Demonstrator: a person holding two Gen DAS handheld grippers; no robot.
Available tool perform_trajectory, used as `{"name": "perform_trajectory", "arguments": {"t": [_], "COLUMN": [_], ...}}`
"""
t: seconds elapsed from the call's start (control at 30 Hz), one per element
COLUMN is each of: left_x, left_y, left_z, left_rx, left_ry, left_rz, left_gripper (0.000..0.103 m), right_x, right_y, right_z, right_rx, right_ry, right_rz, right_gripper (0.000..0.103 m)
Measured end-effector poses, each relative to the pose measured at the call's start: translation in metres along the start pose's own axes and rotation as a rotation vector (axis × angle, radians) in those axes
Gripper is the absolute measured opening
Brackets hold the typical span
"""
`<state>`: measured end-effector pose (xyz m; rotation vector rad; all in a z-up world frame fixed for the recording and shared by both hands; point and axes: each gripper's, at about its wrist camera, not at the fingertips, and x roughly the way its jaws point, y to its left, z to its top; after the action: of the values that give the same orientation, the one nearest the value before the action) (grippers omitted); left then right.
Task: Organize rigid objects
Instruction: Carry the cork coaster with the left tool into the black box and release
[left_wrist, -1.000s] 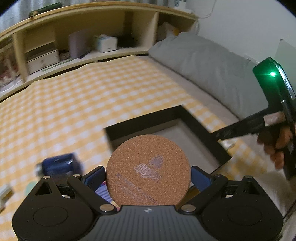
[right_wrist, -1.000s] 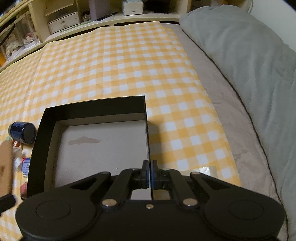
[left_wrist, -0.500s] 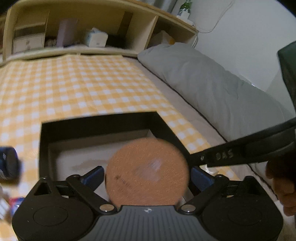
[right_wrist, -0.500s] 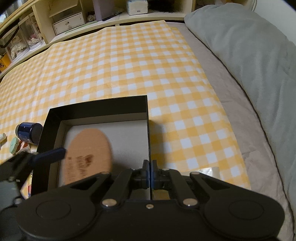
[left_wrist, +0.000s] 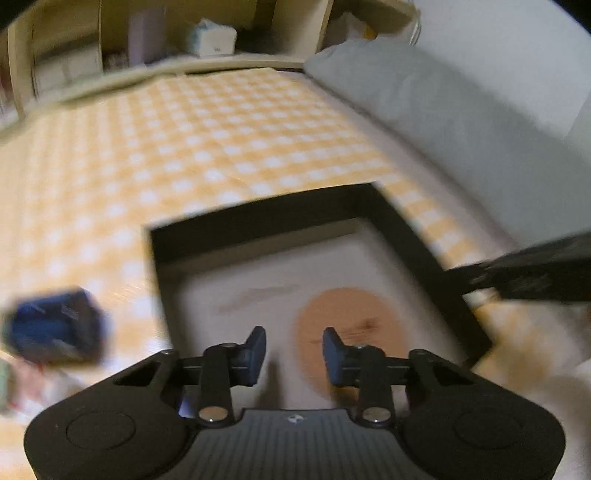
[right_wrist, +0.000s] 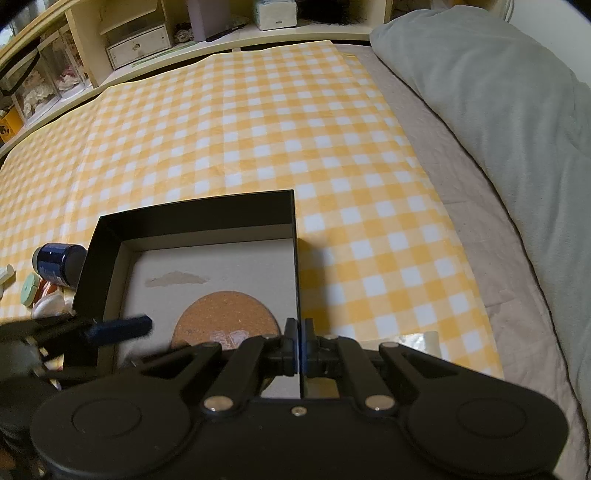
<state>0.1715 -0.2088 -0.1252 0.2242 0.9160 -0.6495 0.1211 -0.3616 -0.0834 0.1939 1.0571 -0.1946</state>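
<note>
A round cork coaster lies flat on the floor of the black box, near its right wall; it also shows in the blurred left wrist view. My left gripper is open and empty, hovering over the box just left of the coaster; its blue fingertip shows in the right wrist view. My right gripper is shut on the box's right wall.
A dark blue jar lies on its side left of the box, also seen blurred, beside a green lid and other small items. A yellow checked cloth covers the bed. A grey pillow lies right; shelves stand behind.
My left gripper carried the cork coaster over the box, let it go onto the box floor and narrowed its opening. The right gripper stays clamped on the box wall.
</note>
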Motion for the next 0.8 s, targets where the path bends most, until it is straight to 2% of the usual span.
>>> {"name": "perform_trajectory", "arguments": {"t": [0.1, 0.23, 0.27, 0.37, 0.43, 0.47, 0.5, 0.63, 0.73, 0.8], "left_x": [0.011, 0.026, 0.03, 0.033, 0.036, 0.037, 0.038, 0.04, 0.035, 0.029], "left_y": [-0.004, -0.023, -0.027, -0.029, -0.031, -0.031, -0.031, -0.029, -0.025, -0.021], "left_z": [-0.001, -0.006, -0.007, -0.004, -0.001, 0.0, 0.0, 0.0, -0.002, -0.003], "left_rx": [0.134, 0.354, 0.383, 0.36, 0.315, 0.281, 0.253, 0.233, 0.196, 0.176], "left_ry": [0.042, 0.117, 0.127, 0.122, 0.108, 0.105, 0.107, 0.092, 0.106, 0.107], "left_rz": [0.109, 0.166, 0.168, 0.136, 0.072, 0.026, 0.004, -0.004, -0.017, -0.031], "left_gripper": [0.02, 0.018, 0.018, 0.017, 0.015, 0.005, 0.0, 0.0, 0.009, 0.025], "right_x": [-0.001, -0.003, -0.003, -0.003, -0.002, -0.002, -0.002, -0.003, -0.003, -0.003], "right_y": [0.001, 0.003, 0.003, 0.002, 0.001, 0.001, 0.002, 0.001, 0.001, 0.0], "right_z": [-0.001, -0.002, -0.001, 0.0, 0.001, 0.001, 0.001, 0.0, -0.001, -0.001], "right_rx": [-0.008, -0.026, -0.034, -0.038, -0.039, -0.043, -0.047, -0.046, -0.043, -0.041], "right_ry": [0.0, -0.002, -0.001, 0.002, 0.0, -0.001, -0.002, -0.001, 0.0, 0.0], "right_rz": [-0.003, -0.009, -0.01, -0.004, 0.002, 0.0, -0.002, 0.0, 0.002, 0.002], "right_gripper": [0.002, 0.002, 0.002, 0.002, 0.002, 0.002, 0.002, 0.003, 0.003, 0.003]}}
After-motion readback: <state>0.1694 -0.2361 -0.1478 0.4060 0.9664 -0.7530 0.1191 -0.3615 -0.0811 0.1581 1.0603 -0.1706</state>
